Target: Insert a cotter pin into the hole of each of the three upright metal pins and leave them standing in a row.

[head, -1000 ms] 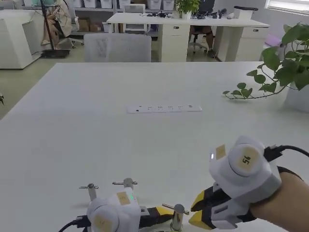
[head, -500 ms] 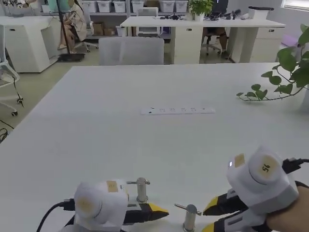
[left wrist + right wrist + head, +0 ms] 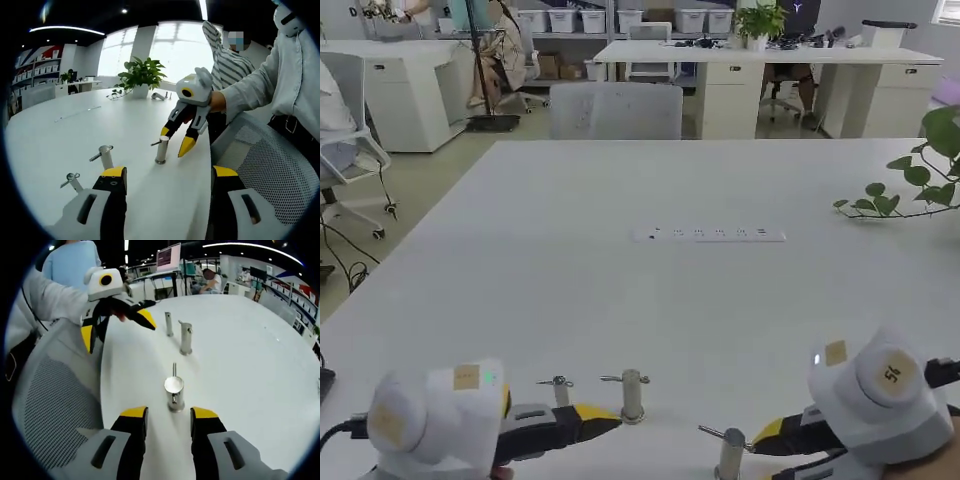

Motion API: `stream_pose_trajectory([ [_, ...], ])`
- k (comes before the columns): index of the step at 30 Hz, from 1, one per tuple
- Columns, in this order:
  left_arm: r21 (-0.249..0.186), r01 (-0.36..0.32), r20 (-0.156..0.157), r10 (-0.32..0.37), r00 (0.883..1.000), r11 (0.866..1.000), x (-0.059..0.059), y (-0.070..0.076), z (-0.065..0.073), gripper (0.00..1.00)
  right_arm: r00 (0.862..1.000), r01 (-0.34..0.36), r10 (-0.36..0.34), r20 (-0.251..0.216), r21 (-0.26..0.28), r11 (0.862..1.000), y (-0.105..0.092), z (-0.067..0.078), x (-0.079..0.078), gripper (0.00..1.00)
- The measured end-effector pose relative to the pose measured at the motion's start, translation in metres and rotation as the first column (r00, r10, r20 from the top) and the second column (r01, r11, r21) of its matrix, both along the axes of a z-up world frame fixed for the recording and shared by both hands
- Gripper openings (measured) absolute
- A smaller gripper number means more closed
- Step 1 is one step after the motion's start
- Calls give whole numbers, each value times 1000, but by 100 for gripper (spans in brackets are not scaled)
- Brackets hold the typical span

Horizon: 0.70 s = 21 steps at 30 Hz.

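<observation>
Three upright metal pins stood in a loose row along the near edge of the white desk (image 3: pixel 620 290). Each had a cotter pin (image 3: pixel 613 379) through its top (all too thin to make out in detail). The thin metal pin (image 3: pixel 560 392) was furthest left, with the middle metal pin (image 3: pixel 633 396) just beside it. The right-hand metal pin (image 3: pixel 730 458) stood apart from both, its foot cut off by the bottom of the head view.

The left tool (image 3: pixel 169 172) hung at the near edge by the thin metal pin, pointing along the row. Its jaws were spread wide with nothing between them (in the head view its own body hid one jaw). The right tool (image 3: pixel 168 413) also had its jaws parted and held nothing. Its yellow tips sat just short of the right-hand metal pin, one to either side (whether a tip brushed the base, I could not tell).

A power strip (image 3: pixel 710 235) lay at the desk's middle. A trailing plant (image 3: pixel 910 180) at the right edge was cut off by the frame.
</observation>
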<state>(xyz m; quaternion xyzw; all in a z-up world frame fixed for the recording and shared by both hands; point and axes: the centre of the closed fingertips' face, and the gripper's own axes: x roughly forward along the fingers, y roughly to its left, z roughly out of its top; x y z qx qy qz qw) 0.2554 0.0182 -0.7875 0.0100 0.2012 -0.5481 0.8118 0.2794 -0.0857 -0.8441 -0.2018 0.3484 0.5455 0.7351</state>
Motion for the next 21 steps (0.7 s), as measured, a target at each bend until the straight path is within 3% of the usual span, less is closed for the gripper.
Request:
stream_pose_trajectory([
  [2, -10, -36, 2, 36, 999, 999, 1, 10, 3, 73, 1000, -4, 4, 16, 1, 1000, 2, 0, 2, 36],
  [7, 10, -97, 10, 97, 995, 995, -1, 35, 1, 81, 1000, -14, 14, 23, 10, 1000, 7, 0, 3, 35],
  [15, 32, -179, 27, 178, 984, 983, 0, 67, 4, 83, 999, -14, 13, 34, 29, 999, 14, -1, 7, 33],
  [21, 38, -219, 30, 218, 975, 975, 0, 80, 6, 82, 999, -15, 14, 35, 37, 999, 19, -9, 10, 28],
])
